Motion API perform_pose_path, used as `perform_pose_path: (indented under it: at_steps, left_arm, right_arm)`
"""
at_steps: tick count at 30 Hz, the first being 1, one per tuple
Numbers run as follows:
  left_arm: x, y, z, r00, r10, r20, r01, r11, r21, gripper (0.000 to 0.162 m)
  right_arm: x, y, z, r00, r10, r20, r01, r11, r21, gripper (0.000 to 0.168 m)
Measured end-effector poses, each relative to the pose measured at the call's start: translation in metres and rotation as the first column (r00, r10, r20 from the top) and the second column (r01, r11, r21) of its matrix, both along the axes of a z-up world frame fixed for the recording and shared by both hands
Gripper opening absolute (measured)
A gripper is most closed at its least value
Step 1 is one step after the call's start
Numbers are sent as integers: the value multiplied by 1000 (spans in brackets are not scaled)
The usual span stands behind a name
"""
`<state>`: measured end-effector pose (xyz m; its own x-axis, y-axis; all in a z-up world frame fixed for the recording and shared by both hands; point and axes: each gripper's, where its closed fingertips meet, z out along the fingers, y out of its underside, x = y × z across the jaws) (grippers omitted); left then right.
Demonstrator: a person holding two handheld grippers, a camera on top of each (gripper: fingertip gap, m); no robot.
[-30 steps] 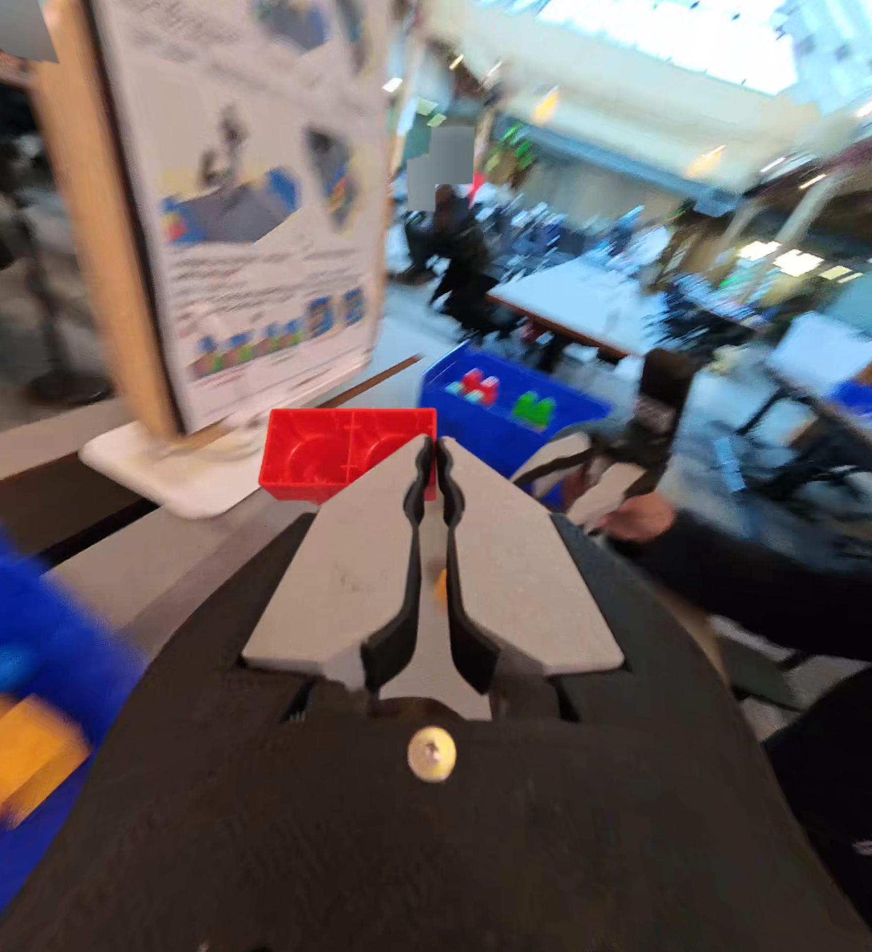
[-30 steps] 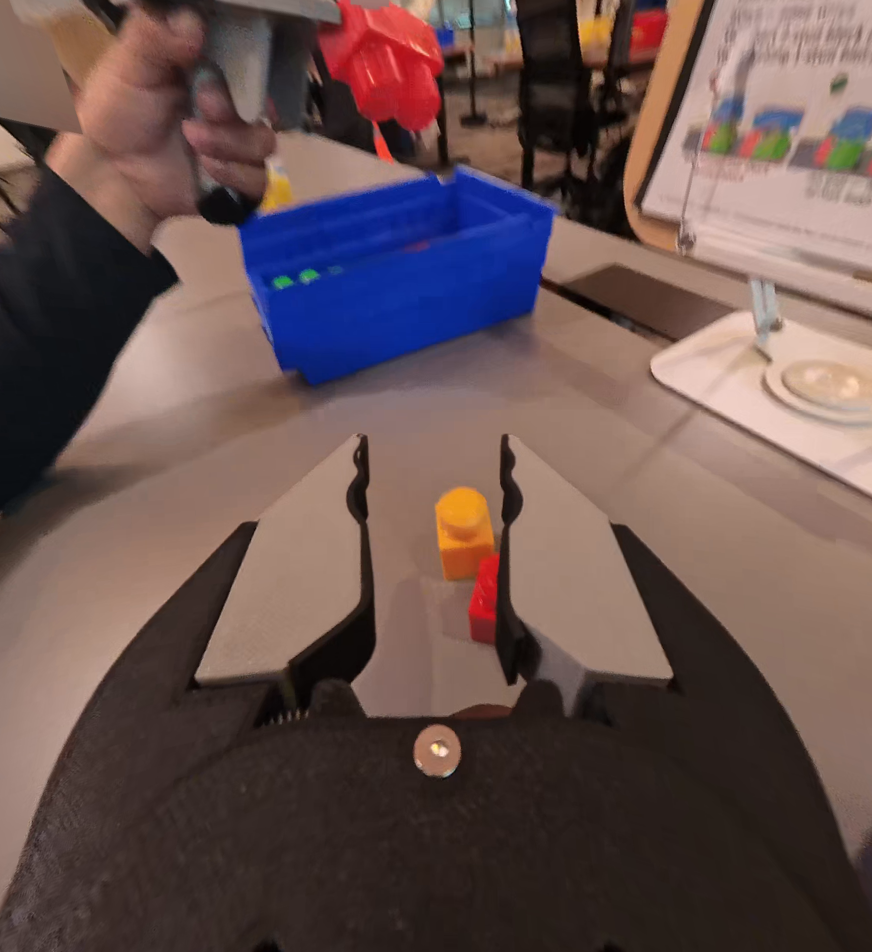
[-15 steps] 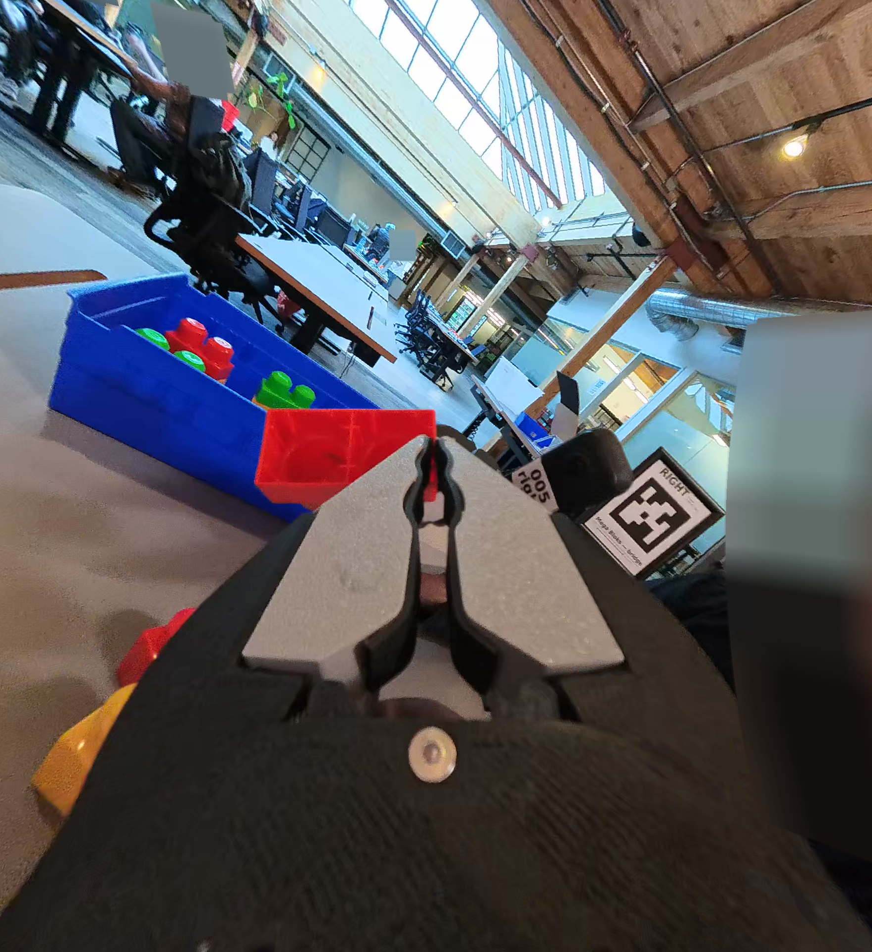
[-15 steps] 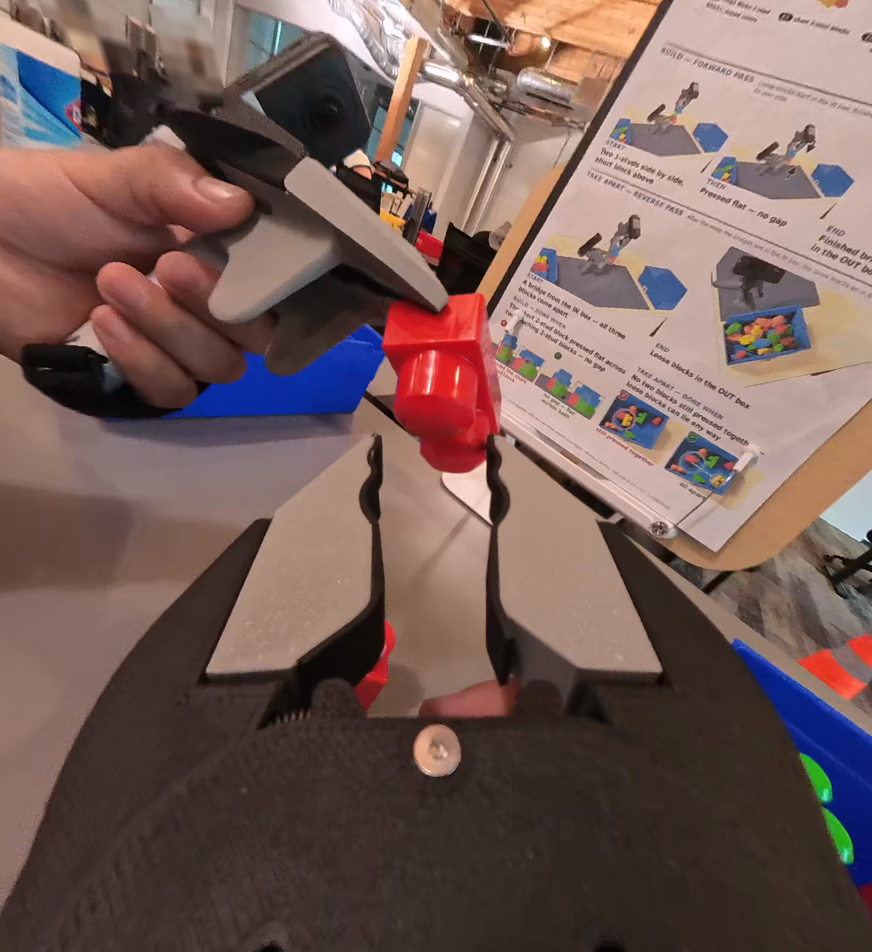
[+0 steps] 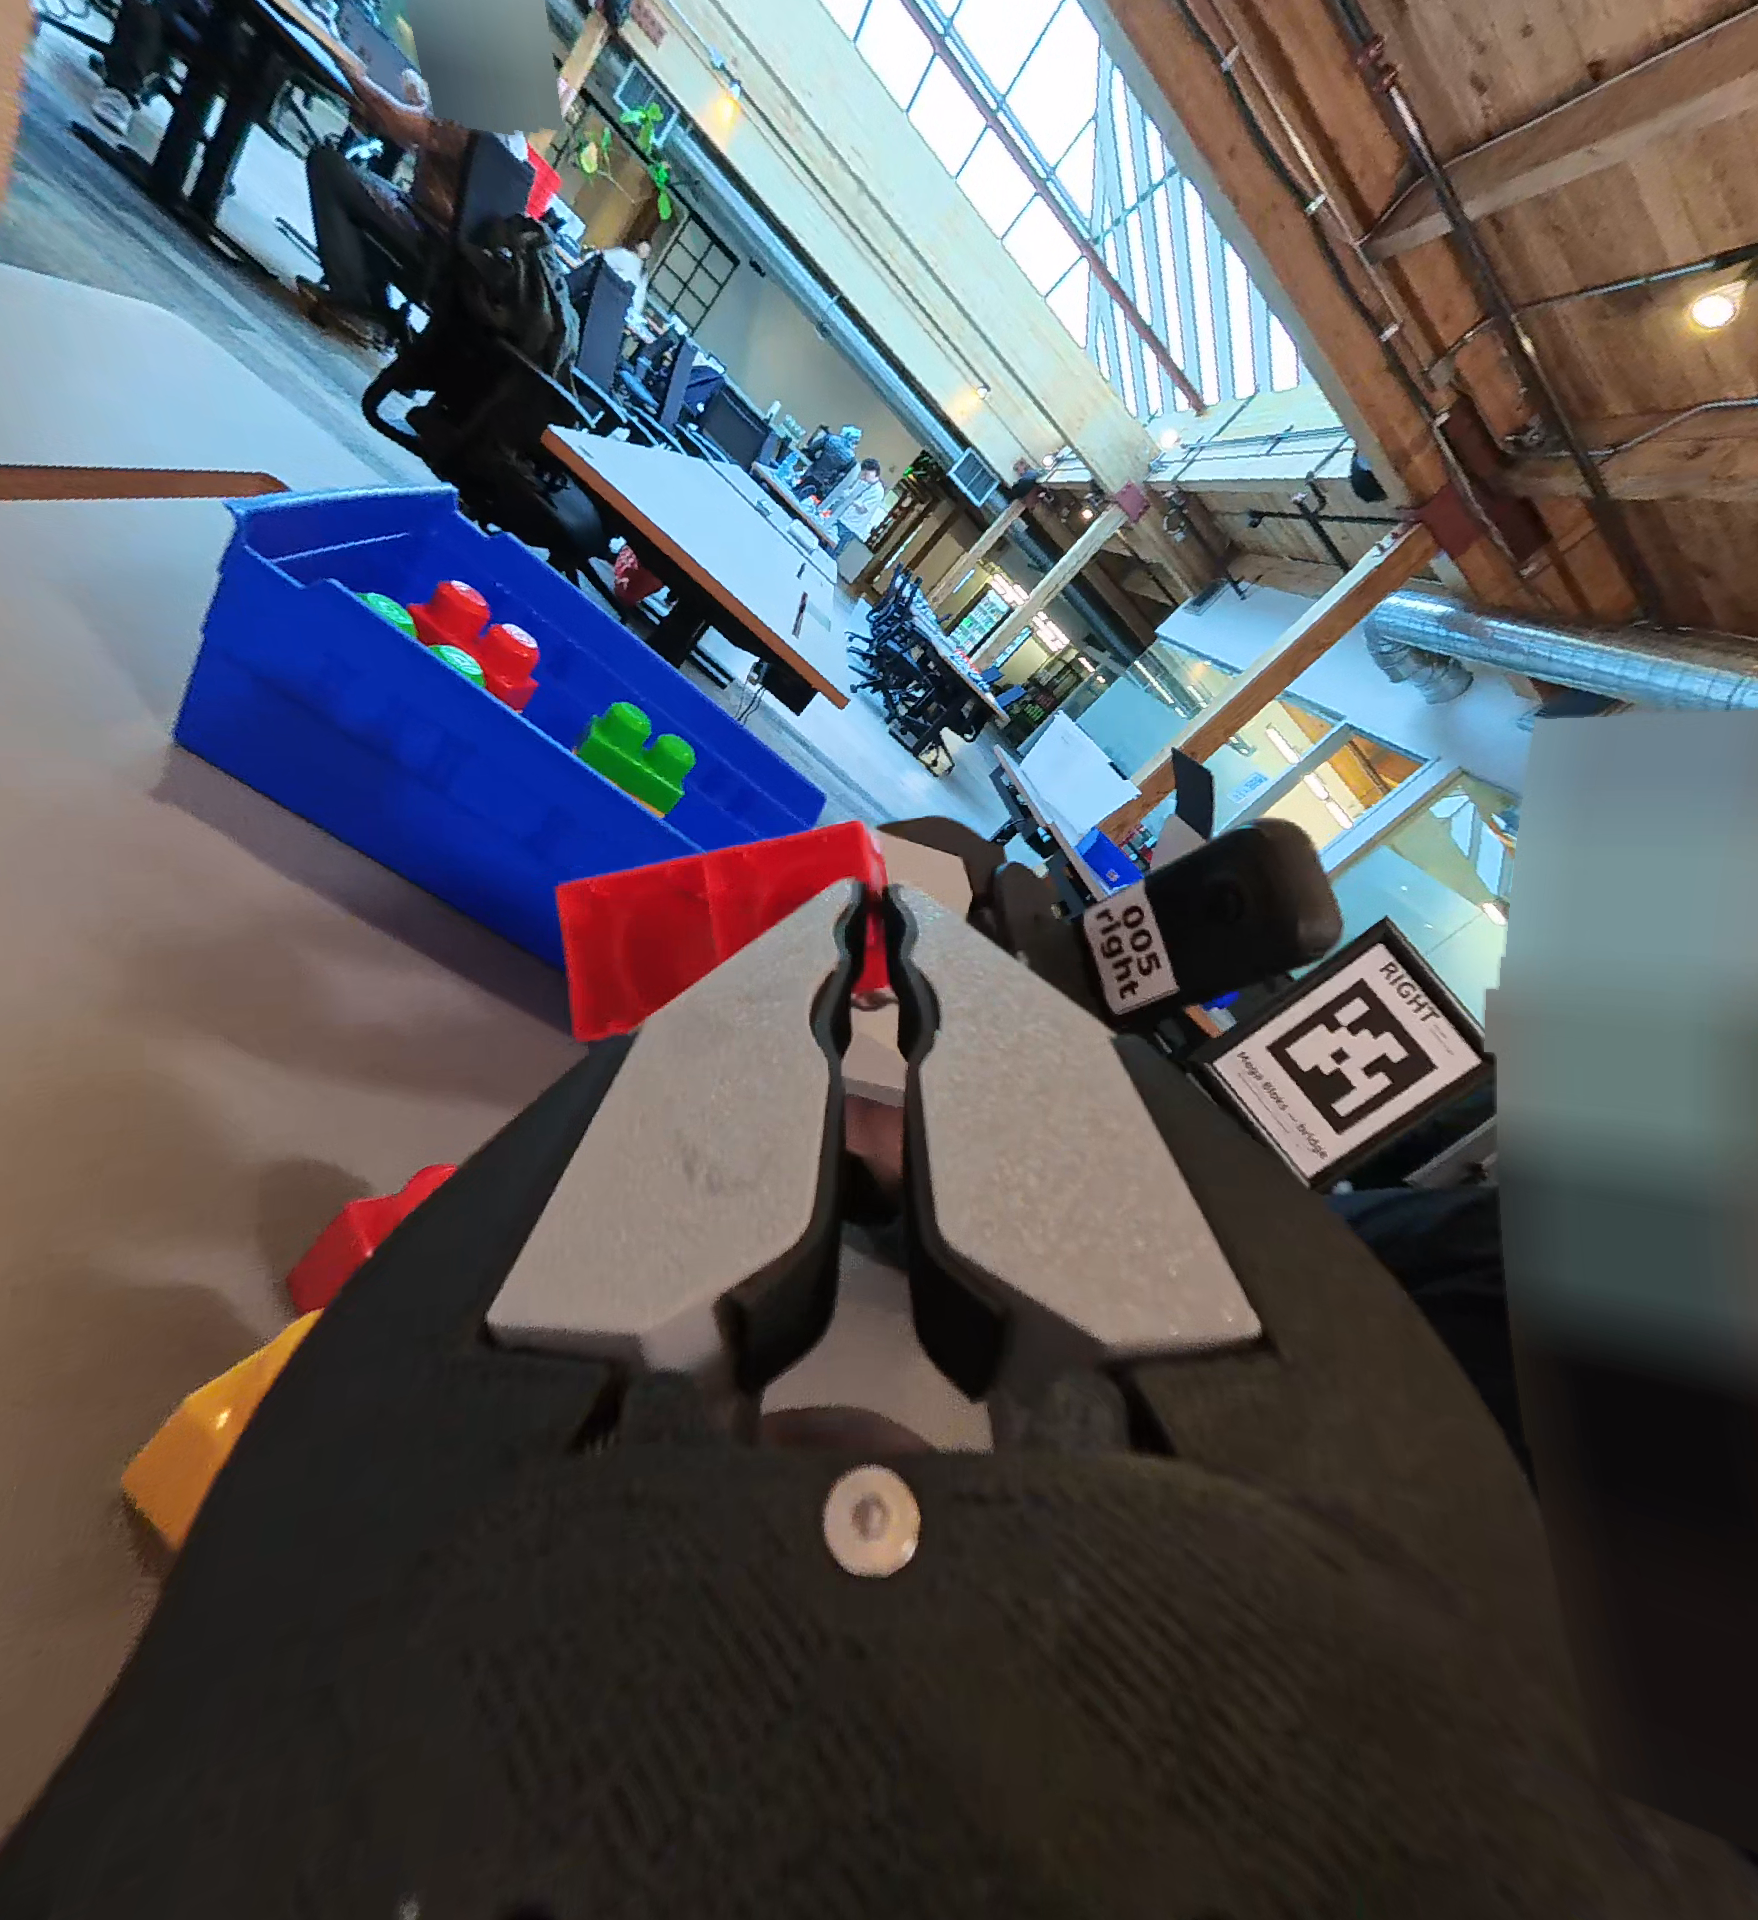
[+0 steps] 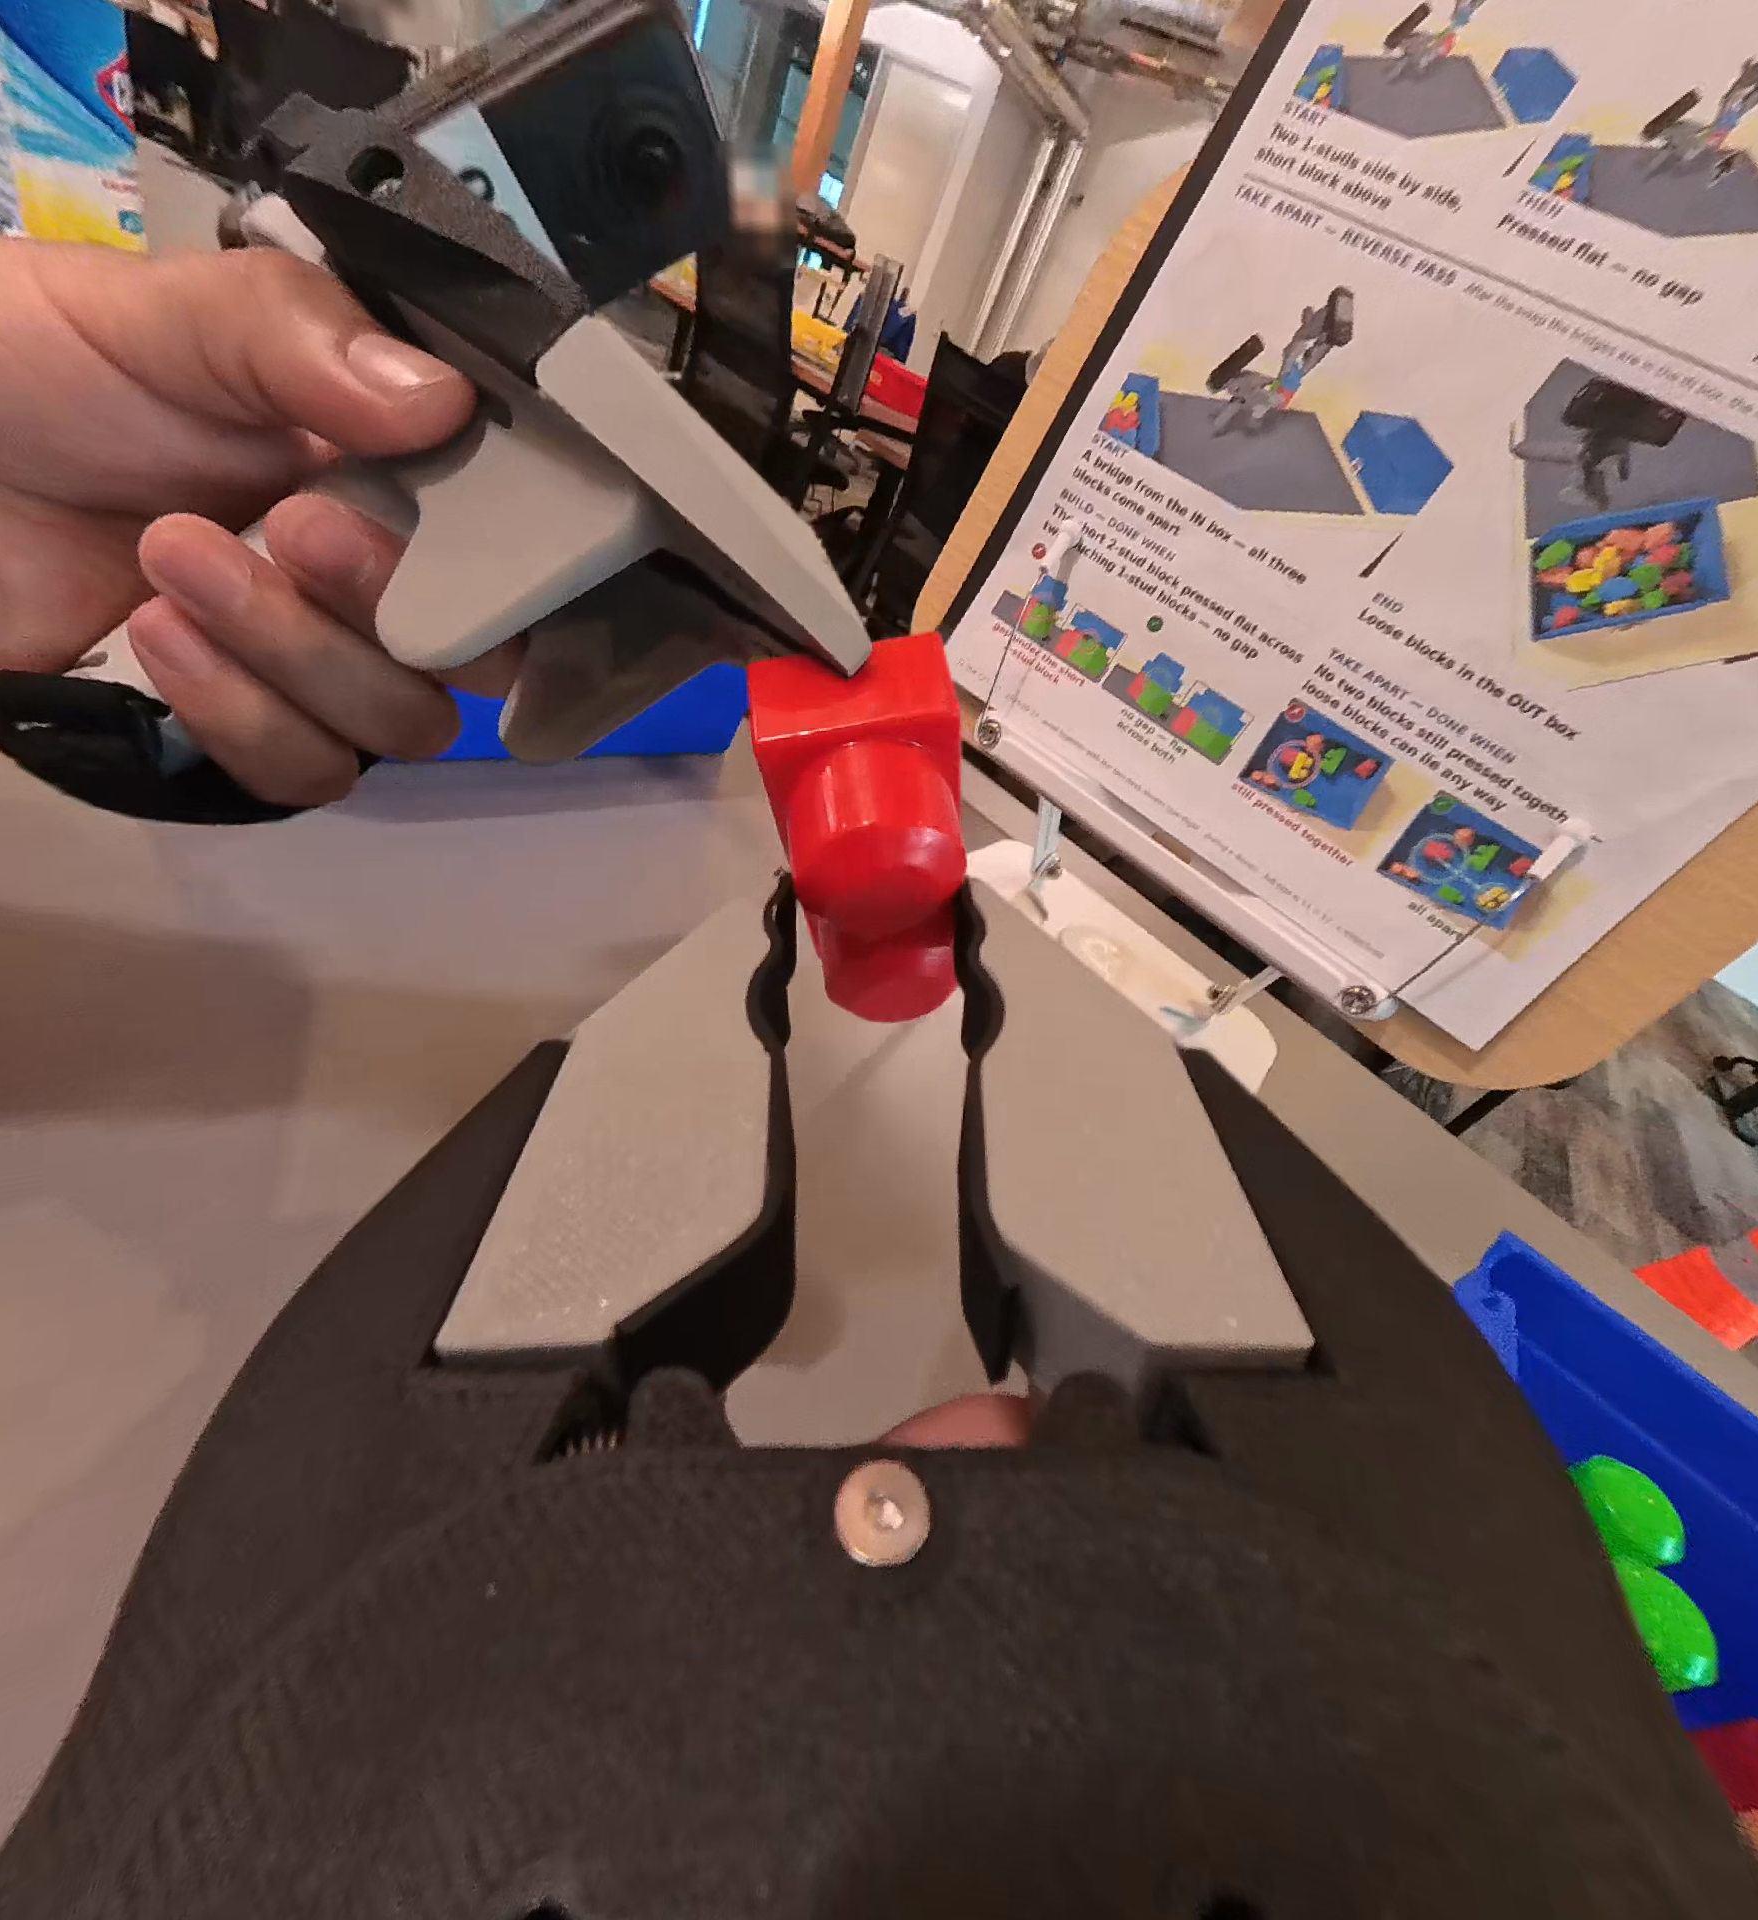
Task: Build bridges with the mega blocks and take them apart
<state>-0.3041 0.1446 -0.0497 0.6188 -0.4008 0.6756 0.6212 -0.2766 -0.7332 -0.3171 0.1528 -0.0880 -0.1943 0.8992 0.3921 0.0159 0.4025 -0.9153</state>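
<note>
My left gripper (image 5: 875, 920) is shut on the edge of a red two-stud block (image 5: 693, 940), held in the air with its hollow underside toward this camera. In the right wrist view a hand holds the left gripper (image 6: 813, 665), which pinches the red block (image 6: 859, 727) by its top edge, studs pointing at the camera. My right gripper (image 6: 875, 925) is open. Its fingers stand close on either side of the block's lower stud. A loose red block (image 5: 355, 1236) and an orange-yellow block (image 5: 200, 1444) lie on the grey table (image 5: 127, 1018).
A blue bin (image 5: 418, 769) holds green and red blocks on the table beyond the held block. A blue bin (image 6: 1633, 1382) with green blocks sits at my lower right. An instruction sheet on a wooden board (image 6: 1426, 468) stands behind on a white base. About 4 centimeters separates my left fingertips from my right.
The right gripper rose from over the orange and red blocks on the table to the held red block. Its jaws have narrowed around the lower stud. The left gripper keeps its hold.
</note>
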Motion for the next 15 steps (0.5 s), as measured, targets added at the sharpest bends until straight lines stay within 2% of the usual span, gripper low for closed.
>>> perform_pose_path:
  at_steps: [10, 11, 13, 15]
  left_arm:
    - [-23, -6, -16, 995, 37, -88, -45, 996, -81, 1]
    - [-27, -7, -18, 992, 53, -112, -63, 994, -89, 4]
    - [-36, -9, -25, 977, 72, -200, -98, 988, -119, 21]
    - [-44, -13, -47, 926, 64, -371, -147, 968, -201, 31]
  right_arm:
    - [-4, 1, -14, 995, 25, 91, -22, 999, -30, 26]
    - [-4, 3, -14, 995, 23, 96, -19, 999, -42, 26]
    - [-4, 10, -14, 994, 9, 109, -2, 998, -63, 26]
    - [-6, 20, -18, 991, -16, 136, 27, 996, -83, 26]
